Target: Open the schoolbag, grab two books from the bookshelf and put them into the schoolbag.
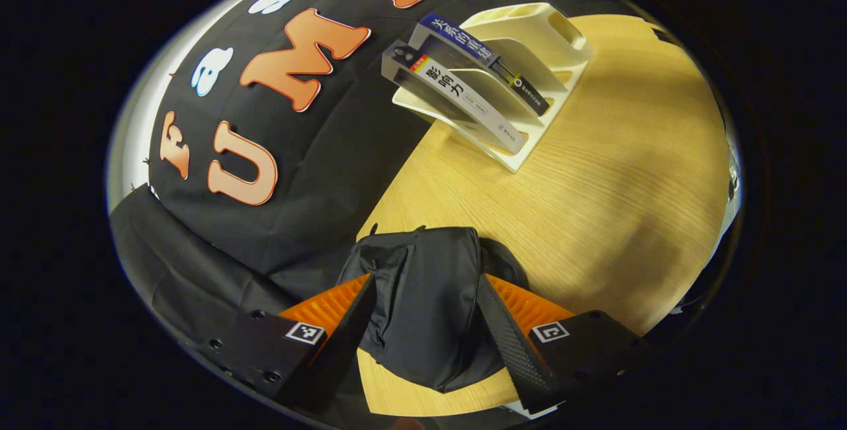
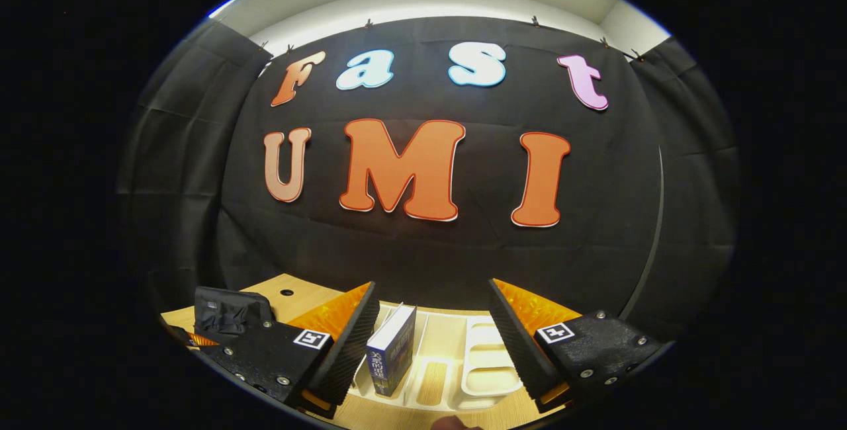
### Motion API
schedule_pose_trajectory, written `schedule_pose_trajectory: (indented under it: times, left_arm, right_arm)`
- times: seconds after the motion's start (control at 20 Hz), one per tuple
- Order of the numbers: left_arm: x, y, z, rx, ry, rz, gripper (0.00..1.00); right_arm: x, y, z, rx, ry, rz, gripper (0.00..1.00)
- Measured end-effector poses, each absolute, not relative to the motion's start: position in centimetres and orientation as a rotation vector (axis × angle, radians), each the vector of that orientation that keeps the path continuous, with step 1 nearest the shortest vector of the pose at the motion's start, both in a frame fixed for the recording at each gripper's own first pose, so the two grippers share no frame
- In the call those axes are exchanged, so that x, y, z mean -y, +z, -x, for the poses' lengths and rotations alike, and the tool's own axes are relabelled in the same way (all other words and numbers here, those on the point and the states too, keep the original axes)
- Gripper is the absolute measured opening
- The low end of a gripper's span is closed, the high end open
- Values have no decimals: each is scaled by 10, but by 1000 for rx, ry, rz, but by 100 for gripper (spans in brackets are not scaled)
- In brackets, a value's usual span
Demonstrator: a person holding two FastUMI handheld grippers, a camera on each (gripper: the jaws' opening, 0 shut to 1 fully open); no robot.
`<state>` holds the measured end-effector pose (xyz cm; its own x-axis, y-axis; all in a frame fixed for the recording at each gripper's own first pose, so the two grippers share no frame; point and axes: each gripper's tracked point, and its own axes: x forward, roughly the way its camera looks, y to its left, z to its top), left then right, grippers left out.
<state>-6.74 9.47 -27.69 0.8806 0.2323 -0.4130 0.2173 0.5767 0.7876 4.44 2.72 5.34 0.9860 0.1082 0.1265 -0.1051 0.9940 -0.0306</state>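
Schoolbag [image 1: 423, 304] on wooden table [image 1: 595, 205], near side of bookshelf [image 1: 523, 66], left gripper [image 1: 427, 324] fingers spread either side, likely steadying it; right gripper [image 2: 430, 331] spread wide above bookshelf, lining up on blue book [image 2: 392, 350]; 2 books unpacked

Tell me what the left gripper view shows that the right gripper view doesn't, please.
Left gripper view alone: a second book, grey-spined, in the white bookshelf, and a wide stretch of wooden table; its fingers stand open either side of the black schoolbag.

Right gripper view alone: the top of the booth's wall and a small round hole in the table; its open fingers point at the shelf's empty slots.

Both: the schoolbag, bookshelf, table and the blue book.
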Motion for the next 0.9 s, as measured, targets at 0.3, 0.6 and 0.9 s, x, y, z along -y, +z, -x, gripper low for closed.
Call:
schedule_pose_trajectory:
  times: [0.3,0.6,0.9]
  left_arm:
    - [-117,-299,71,-587,44,-1033,97]
    - [-143,-304,62,-620,137,-1066,96]
    - [-154,-320,38,-659,164,-1081,90]
  right_arm:
    - [-27,53,-48,131,115,23,98]
    - [-29,56,-53,137,138,22,97]
    - [-33,60,-54,145,181,44,98]
